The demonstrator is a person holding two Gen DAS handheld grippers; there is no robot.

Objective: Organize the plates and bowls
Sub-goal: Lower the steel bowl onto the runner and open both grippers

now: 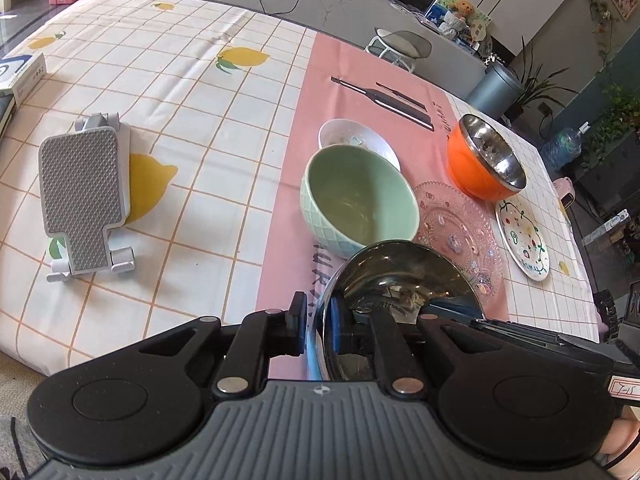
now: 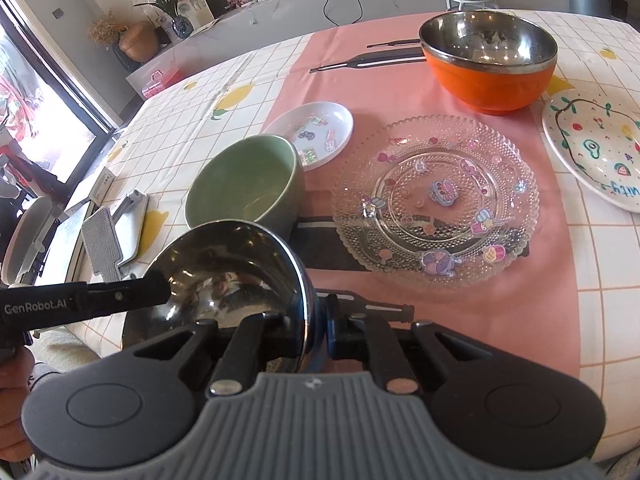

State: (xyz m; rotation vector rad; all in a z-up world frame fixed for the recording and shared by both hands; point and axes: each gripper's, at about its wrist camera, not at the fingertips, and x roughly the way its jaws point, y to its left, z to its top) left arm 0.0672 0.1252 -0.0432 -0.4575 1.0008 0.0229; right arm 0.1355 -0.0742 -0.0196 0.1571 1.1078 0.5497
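Note:
Both grippers are shut on one steel-lined bowl with a blue outside (image 1: pixel 404 280) (image 2: pixel 228 272), held just above the table's near edge. My left gripper (image 1: pixel 318 328) clamps its left rim; my right gripper (image 2: pixel 316 328) clamps its right rim. Beyond it stand a green bowl (image 1: pixel 358 204) (image 2: pixel 244 184), a small white dish with stickers (image 1: pixel 358 140) (image 2: pixel 314 132), a clear glass plate (image 1: pixel 460 232) (image 2: pixel 436 200), an orange steel-lined bowl (image 1: pixel 484 160) (image 2: pixel 488 60) and a painted white plate (image 1: pixel 522 236) (image 2: pixel 596 148).
A grey phone stand (image 1: pixel 86 196) (image 2: pixel 110 240) lies on the lemon-print tablecloth (image 1: pixel 180 92) at the left. A pink runner (image 1: pixel 288 184) (image 2: pixel 532 312) lies under the dishes. A box (image 1: pixel 22 72) sits at the far left edge.

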